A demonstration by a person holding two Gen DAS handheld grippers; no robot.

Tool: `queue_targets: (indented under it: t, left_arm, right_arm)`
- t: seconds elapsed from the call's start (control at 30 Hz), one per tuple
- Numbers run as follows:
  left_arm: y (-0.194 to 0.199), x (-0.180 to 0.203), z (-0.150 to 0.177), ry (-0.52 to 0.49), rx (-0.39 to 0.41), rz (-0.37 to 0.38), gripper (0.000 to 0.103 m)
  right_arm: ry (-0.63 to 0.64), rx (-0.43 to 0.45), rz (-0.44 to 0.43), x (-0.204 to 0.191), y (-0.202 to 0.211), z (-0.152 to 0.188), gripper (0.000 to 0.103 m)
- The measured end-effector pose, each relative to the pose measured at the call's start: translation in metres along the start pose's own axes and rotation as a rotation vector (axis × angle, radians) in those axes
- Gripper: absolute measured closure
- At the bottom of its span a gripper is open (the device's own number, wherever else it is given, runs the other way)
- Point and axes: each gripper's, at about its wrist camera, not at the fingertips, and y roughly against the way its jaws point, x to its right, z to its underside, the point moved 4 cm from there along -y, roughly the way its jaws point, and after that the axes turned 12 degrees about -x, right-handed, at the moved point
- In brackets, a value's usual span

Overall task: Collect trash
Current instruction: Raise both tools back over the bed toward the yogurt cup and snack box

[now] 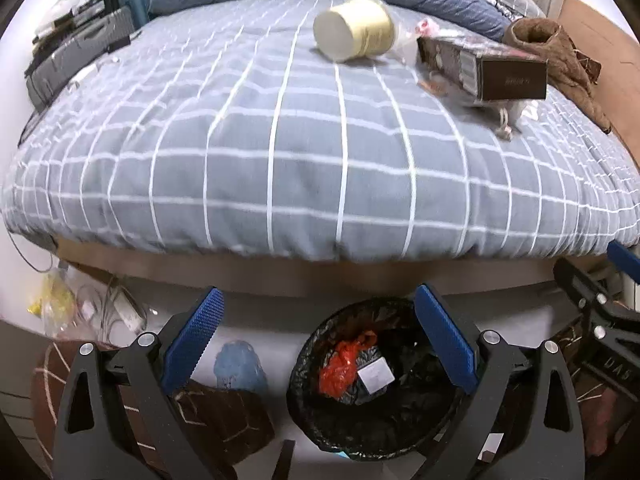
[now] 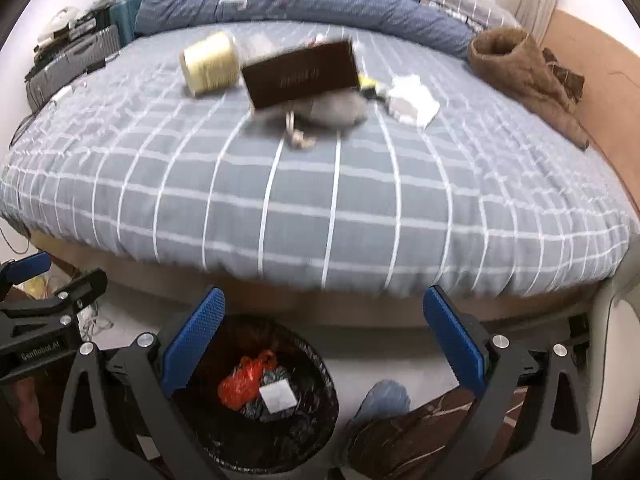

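On the far left of the bed, beside its edge, sits a clutter of dark cases. On the grey checked cover, toward the far side, a pale yellow cup lies tipped over; just right of it is a dark brown box, resting partly on a grey cloth bundle with a knotted cord. Right again lies crumpled white paper, and at the far right a brown furry garment.

On the floor near the bed's edge stands a bin lined with a black bag — inside are a red plastic bag and a small white square.

The left gripper hangs over the bin, jaws wide and holding nothing. The right gripper hangs just right of the bin — jaws likewise wide and empty.
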Motion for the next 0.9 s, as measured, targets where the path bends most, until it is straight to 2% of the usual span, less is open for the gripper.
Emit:
queue_targets:
  t: [0.43,0.9]
  left_arm:
    - [0.032,0.005,-0.048,-0.005,0.074,0.005,0.008]
    - [0.022,0.010,-0.117,-0.009,0.105,0.011,0.008]
  right_arm:
    - [-0.012,0.127,0.034,0.017,0.037,-0.053,0.007]
    - [-0.012,0.172,0.074,0.027,0.028,-0.112,0.007]
